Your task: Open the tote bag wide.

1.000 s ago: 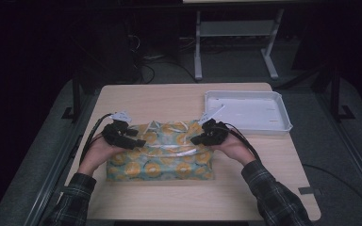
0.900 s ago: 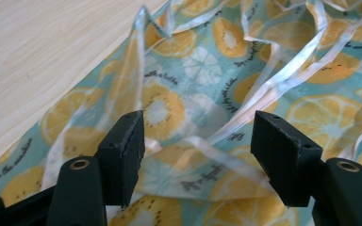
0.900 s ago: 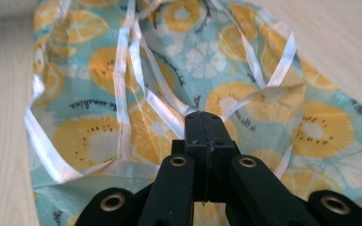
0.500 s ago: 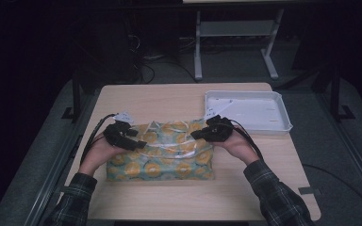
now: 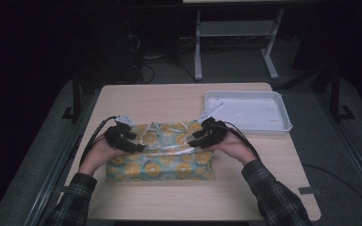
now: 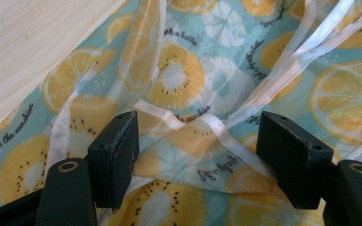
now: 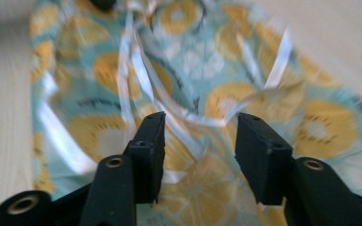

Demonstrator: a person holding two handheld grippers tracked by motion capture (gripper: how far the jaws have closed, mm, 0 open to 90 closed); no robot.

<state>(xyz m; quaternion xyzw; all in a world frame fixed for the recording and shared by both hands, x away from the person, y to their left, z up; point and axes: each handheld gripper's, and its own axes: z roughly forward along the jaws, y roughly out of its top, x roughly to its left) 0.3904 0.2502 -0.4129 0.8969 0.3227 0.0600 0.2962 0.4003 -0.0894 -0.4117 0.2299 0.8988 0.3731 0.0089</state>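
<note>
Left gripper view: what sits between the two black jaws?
A raised fold of the teal, orange-slice-printed plastic bag, its shiny creased edge running across the gap. The left gripper stands open around it; the pads are not pressing.

Bag [image 5: 162,162]: teal, orange citrus slices, black script; tray [image 5: 283,123]: white; table [image 5: 169,96]: pale wood; sleeves [image 5: 275,197]: dark plaid

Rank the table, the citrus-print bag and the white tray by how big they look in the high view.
1. table, clearly the largest.
2. citrus-print bag.
3. white tray, only slightly smaller than the bag; it sits farther from the camera, so ranks two and three are unsure.
</note>
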